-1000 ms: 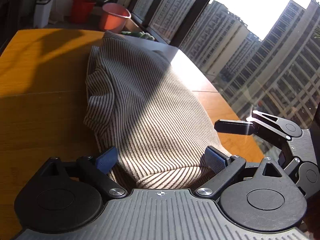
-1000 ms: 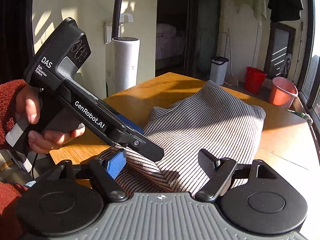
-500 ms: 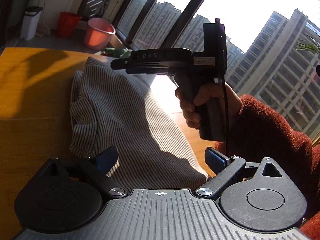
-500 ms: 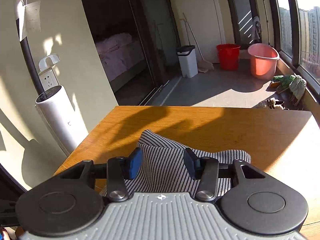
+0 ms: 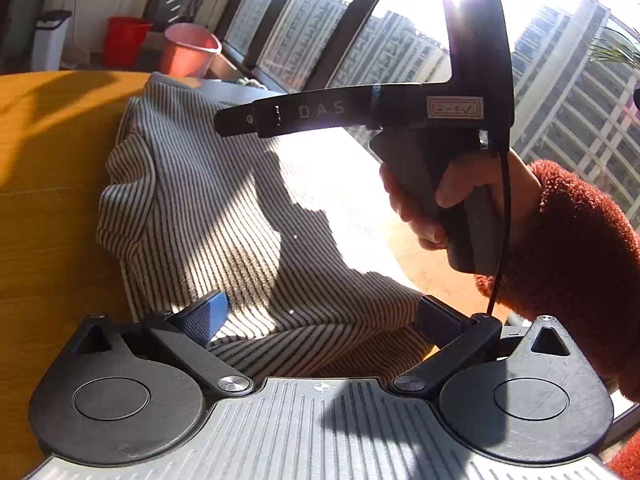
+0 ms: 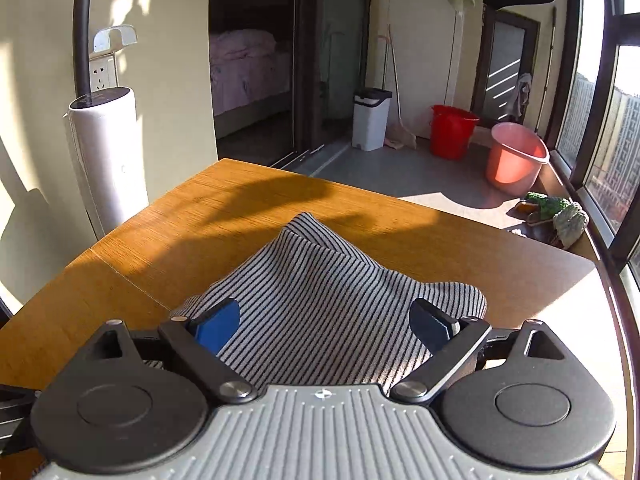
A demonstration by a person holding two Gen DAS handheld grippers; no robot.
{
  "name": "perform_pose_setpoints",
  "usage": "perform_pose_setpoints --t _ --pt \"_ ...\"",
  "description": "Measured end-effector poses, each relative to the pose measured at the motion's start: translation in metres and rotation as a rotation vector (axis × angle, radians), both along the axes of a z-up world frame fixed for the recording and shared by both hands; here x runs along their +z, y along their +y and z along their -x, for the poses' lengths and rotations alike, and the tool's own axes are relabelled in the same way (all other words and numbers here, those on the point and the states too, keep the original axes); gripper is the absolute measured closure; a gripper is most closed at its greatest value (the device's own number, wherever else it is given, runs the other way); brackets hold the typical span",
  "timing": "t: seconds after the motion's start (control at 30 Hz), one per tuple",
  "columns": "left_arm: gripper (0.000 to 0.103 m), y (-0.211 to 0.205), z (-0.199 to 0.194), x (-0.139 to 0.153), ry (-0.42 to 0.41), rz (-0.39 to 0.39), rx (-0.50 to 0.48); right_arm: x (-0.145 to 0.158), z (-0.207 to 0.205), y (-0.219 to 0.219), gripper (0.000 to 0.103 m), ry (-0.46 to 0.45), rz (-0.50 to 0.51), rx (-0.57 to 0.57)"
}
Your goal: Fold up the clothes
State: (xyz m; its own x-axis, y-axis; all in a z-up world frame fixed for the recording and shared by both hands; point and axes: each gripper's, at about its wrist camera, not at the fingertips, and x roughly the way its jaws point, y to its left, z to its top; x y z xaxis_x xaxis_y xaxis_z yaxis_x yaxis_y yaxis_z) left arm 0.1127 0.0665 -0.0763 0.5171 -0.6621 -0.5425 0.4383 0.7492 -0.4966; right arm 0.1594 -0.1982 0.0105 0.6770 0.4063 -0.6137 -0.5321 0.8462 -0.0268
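A striped garment [image 5: 208, 216] lies bunched and partly folded on the wooden table [image 5: 44, 208], its near edge reaching under both grippers. Sun falls across it in patches, and the far end rises to a peak toward the window [image 5: 360, 32].

The left gripper [image 5: 320, 316] sits low over the near edge of the cloth. Its jaws stand wide apart, having just widened a little more, and the striped fabric lies between and beneath them without either blue pad [image 5: 208, 314] pressing on it, as far as the low angle lets me tell.

The right gripper [image 6: 324, 320] is over the other end of the cloth, seen in the left view as a black tool held in a hand [image 5: 452, 200] with a rust-red fuzzy sleeve [image 5: 568, 264]. Its jaws have just been opening and now stand spread to either side of the fabric; the cloth lies flat between them and is not pinched. In the right view the garment [image 6: 320, 292] comes to a point ahead of the fingers, with bare table [image 6: 240, 216] beyond.

Past the table sit a red bucket [image 6: 454, 130], a pink bucket [image 6: 514, 158], a white bin [image 6: 370, 118] and a white cylinder [image 6: 108, 160] beside the wall.
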Motion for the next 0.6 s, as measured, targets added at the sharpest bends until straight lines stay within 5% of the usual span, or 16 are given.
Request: perform_pose_setpoints --t 0.13,0.3,0.4,0.6 --pt "0.0 0.018 -0.006 -0.005 0.07 0.119 0.033 0.009 0.052 -0.03 0.0 -0.065 0.031 0.017" --pt "0.0 0.032 -0.005 0.003 0.113 0.145 0.075 0.014 0.118 -0.051 0.0 -0.161 0.08 0.08" --pt "0.0 0.054 0.007 0.025 0.021 0.082 0.183 0.002 0.152 -0.035 0.0 -0.166 0.107 0.204" --pt "0.0 0.074 0.034 0.065 -0.205 -0.219 0.263 -0.036 0.189 0.015 0.0 -0.221 0.25 0.4"
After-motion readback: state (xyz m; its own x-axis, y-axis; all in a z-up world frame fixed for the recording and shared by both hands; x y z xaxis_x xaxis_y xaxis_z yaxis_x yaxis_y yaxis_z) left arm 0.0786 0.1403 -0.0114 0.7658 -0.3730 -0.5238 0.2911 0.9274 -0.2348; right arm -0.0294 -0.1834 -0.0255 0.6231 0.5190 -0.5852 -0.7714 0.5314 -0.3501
